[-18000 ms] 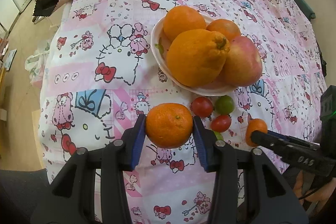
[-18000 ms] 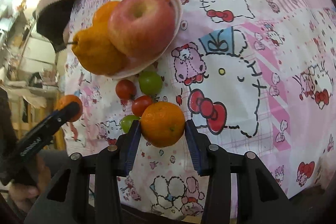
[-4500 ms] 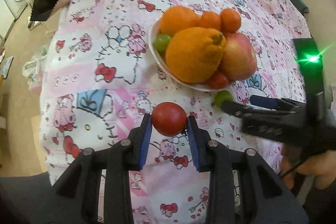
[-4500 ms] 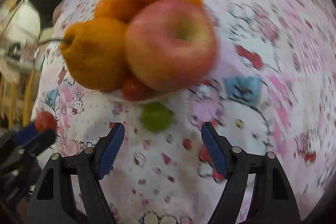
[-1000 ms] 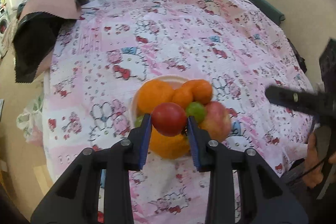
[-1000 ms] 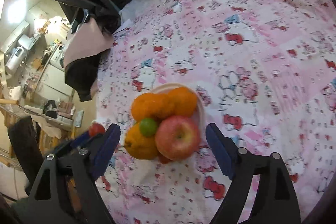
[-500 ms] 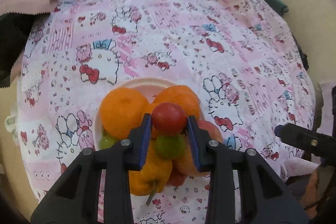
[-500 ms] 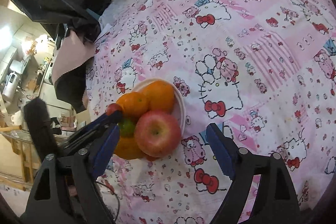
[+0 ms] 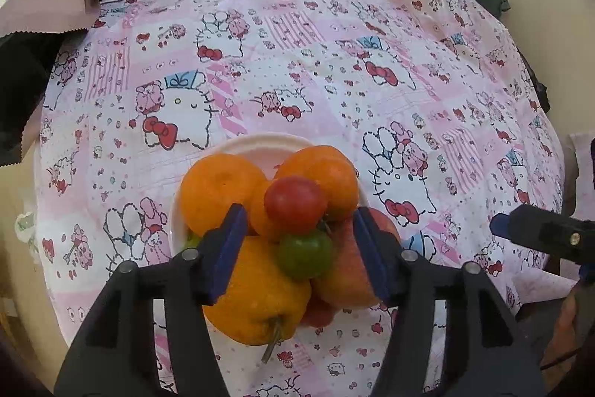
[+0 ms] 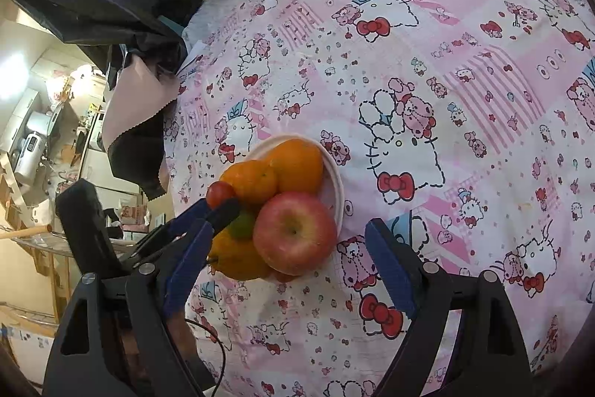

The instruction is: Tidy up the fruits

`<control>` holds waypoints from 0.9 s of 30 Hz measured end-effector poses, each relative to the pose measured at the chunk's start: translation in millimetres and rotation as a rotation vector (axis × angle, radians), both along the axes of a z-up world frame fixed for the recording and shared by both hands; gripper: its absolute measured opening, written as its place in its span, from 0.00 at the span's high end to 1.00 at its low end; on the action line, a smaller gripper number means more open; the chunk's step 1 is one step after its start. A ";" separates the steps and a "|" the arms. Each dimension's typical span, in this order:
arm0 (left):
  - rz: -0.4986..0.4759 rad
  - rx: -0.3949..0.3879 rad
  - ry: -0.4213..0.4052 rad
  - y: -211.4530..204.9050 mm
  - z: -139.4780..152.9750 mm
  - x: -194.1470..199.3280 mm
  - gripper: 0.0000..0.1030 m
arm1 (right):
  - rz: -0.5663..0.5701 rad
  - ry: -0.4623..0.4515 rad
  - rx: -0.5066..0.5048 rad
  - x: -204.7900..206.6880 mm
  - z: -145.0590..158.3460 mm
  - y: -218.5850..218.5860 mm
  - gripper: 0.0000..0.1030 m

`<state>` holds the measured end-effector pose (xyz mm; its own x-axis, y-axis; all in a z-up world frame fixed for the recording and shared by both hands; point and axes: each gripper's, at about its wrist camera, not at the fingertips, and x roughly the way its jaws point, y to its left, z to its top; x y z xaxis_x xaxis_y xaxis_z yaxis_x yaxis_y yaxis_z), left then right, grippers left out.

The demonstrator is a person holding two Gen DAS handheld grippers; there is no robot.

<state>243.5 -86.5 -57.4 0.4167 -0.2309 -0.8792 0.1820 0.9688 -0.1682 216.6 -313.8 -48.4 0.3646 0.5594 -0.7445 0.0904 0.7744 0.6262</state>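
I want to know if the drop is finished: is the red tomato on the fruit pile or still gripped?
On the pile. The red tomato rests atop the heaped fruit; the left gripper jaws are opening, with gaps on both sides.

plate (image 9: 260, 142): mostly hidden under fruit | red fruit (image 9: 318, 313): barely visible beneath apple (image 9: 349, 281)

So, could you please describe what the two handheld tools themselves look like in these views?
Both look alike: the left tool and the right tool each have glossy black plastic arms with silver screws, ending in flat blue ribbed pads. Seen from the right wrist view, the left tool carries a black boxy housing, and a thin black cable trails below it.
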 end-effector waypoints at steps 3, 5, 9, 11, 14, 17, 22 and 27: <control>0.030 0.006 -0.049 7.9 15.3 -9.2 0.46 | -0.009 -0.021 -0.006 0.0 3.6 -1.8 0.16; 0.076 0.058 -0.116 18.1 31.7 -23.2 0.46 | -0.011 -0.047 -0.011 -1.8 8.9 -2.1 0.16; 0.156 0.122 -0.222 43.6 58.3 -50.9 0.46 | -0.001 -0.125 -0.046 -9.9 21.6 2.3 0.16; 0.189 0.131 -0.249 55.4 67.8 -63.6 0.46 | 0.003 -0.153 -0.065 -13.8 27.1 5.7 0.16; 0.228 0.090 -0.240 70.6 75.9 -83.0 0.46 | 0.014 -0.207 -0.107 -24.2 38.4 14.2 0.11; 0.249 0.058 -0.239 78.6 81.2 -106.8 0.42 | 0.062 -0.297 -0.161 -41.3 53.0 29.8 0.10; 0.258 0.064 -0.291 79.3 87.2 -139.9 0.27 | 0.148 -0.413 -0.300 -77.1 65.3 58.6 0.05; 0.288 0.067 -0.305 81.7 86.3 -165.8 0.13 | 0.148 -0.451 -0.385 -105.3 66.2 69.8 0.02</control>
